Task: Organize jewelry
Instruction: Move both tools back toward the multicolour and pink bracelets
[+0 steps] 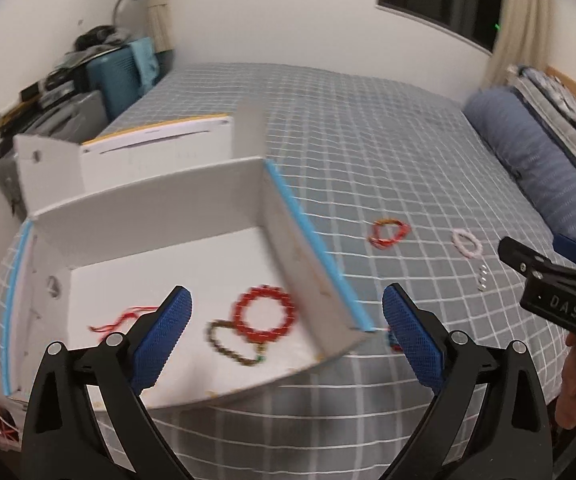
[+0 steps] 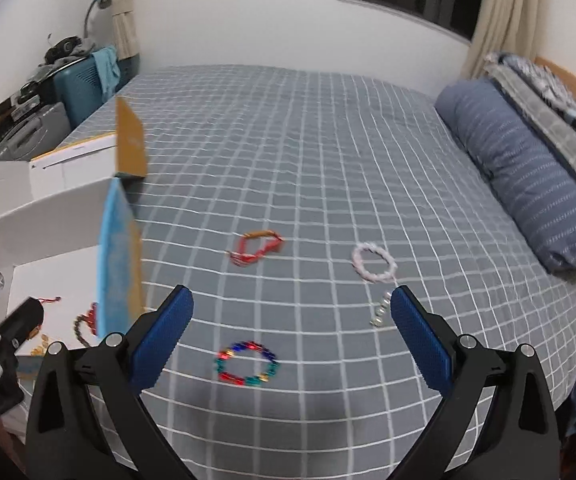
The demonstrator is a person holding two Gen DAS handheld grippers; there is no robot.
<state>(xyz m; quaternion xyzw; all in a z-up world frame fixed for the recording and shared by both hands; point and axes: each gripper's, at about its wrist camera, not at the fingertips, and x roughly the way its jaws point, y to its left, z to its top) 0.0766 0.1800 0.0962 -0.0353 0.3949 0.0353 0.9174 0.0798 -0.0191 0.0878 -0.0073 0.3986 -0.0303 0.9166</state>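
Observation:
A white box (image 1: 160, 208) with blue edges lies open on the checked bed. Inside it rest a red bead bracelet (image 1: 265, 311), a dark bead bracelet (image 1: 228, 346) and a red cord (image 1: 122, 318). My left gripper (image 1: 286, 338) hangs open above the box's near right corner, holding nothing. On the bedspread lie a red cord bracelet (image 2: 257, 247), a pink bead bracelet (image 2: 374, 267), a small silver piece (image 2: 380, 312) and a multicoloured bead bracelet (image 2: 248, 362). My right gripper (image 2: 290, 338) is open and empty just above the multicoloured bracelet.
A second white box (image 1: 148, 148) with an orange flap (image 2: 130, 144) sits behind the first. A rolled blue duvet (image 2: 520, 168) lies along the right side. Cluttered shelves and a blue case (image 1: 116, 76) stand at the left wall.

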